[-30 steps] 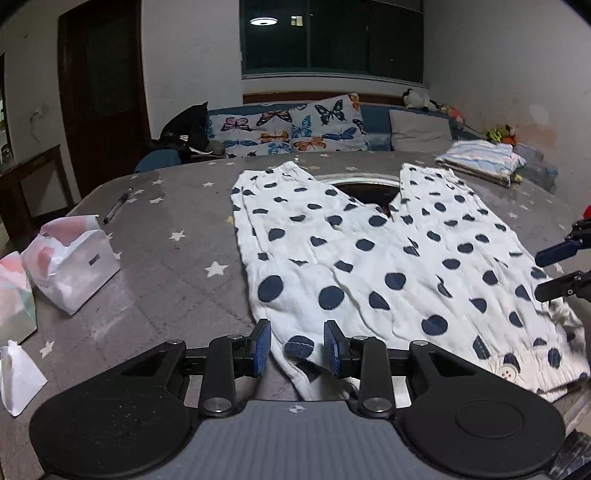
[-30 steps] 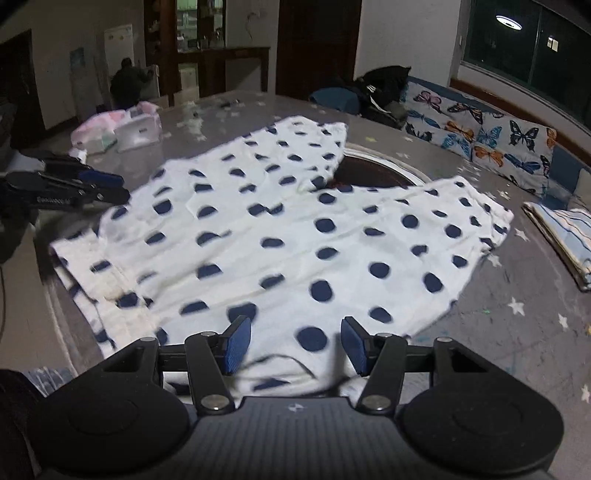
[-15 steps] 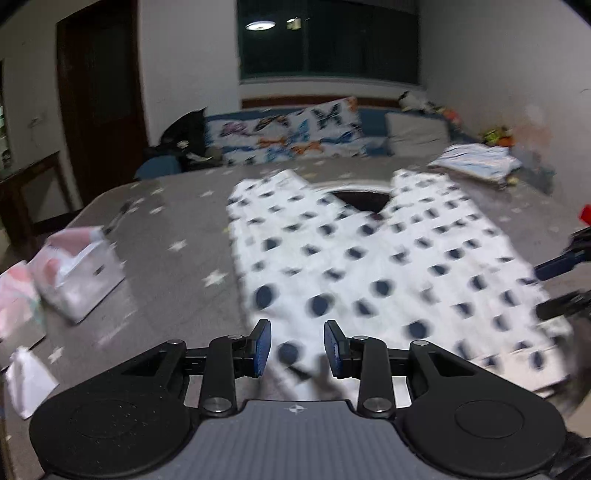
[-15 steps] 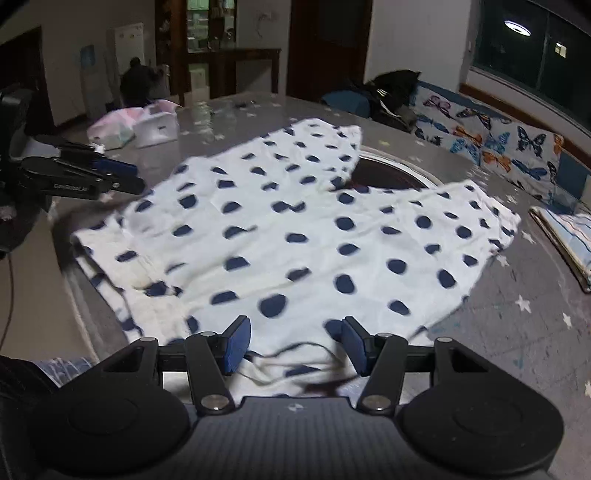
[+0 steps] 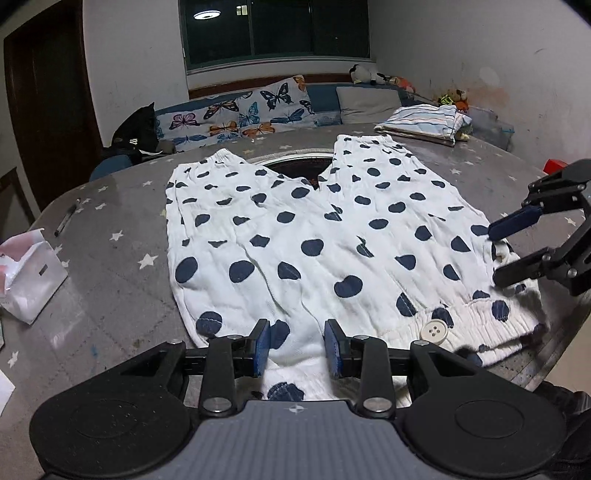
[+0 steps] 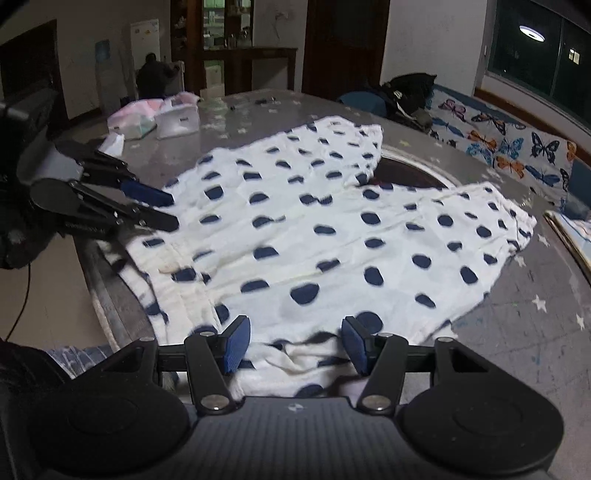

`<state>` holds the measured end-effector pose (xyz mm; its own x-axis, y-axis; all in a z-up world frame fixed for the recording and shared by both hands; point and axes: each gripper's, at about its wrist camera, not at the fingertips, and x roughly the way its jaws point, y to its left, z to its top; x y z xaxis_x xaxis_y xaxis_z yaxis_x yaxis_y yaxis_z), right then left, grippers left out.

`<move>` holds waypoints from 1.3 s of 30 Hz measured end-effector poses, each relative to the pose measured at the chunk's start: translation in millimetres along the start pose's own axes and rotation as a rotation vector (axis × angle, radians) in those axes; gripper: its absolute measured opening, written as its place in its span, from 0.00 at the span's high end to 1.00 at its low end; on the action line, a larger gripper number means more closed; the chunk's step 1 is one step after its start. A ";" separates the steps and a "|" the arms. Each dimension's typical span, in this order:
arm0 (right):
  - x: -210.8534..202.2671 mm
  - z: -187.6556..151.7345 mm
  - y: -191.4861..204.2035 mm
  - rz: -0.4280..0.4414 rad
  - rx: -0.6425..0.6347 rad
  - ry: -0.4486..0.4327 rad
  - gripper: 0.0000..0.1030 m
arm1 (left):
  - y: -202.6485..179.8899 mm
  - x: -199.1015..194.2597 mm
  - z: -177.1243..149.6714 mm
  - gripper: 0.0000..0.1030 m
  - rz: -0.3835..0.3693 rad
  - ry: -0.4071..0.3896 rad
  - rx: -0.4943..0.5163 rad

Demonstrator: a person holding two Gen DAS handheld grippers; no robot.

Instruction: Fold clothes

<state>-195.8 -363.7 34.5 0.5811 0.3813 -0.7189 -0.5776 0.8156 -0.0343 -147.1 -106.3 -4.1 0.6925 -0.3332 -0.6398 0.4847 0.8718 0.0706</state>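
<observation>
The left tool (image 5: 297, 342) and the right tool (image 6: 294, 346) each stand released, jaws apart over the near waistband of the white trousers with navy polka dots (image 5: 317, 236), which lie flat at the middle of the grey star-patterned surface (image 5: 110, 280). At nine o'clock sits a white paper bag (image 5: 29, 280); at one o'clock, a folded striped cloth (image 5: 424, 122). Beyond, a butterfly-print sofa (image 5: 243, 114) under a dark window (image 5: 277, 29). Since a second ago, the left view has shifted and more waistband shows
</observation>
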 end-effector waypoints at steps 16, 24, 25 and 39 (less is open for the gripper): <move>-17.4 -3.6 -46.4 -0.082 0.154 -0.034 0.45 | -65.1 -8.3 30.3 0.45 -0.274 -0.071 0.083; -20.2 0.2 -99.0 -0.185 0.280 -0.050 0.46 | -122.1 7.3 28.7 0.45 -0.398 -0.042 0.235; -19.2 1.2 -104.6 -0.193 0.288 -0.049 0.46 | -127.4 10.4 27.5 0.46 -0.403 -0.035 0.256; 18.4 21.6 -194.8 -0.225 0.438 -0.021 0.55 | -110.8 32.4 36.1 0.89 -0.490 -0.008 0.194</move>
<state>-60.2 -506.1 42.9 0.6782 0.1797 -0.7126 -0.1435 0.9834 0.1115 -159.1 -226.6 -5.1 0.3637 -0.6885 -0.6275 0.8422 0.5309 -0.0943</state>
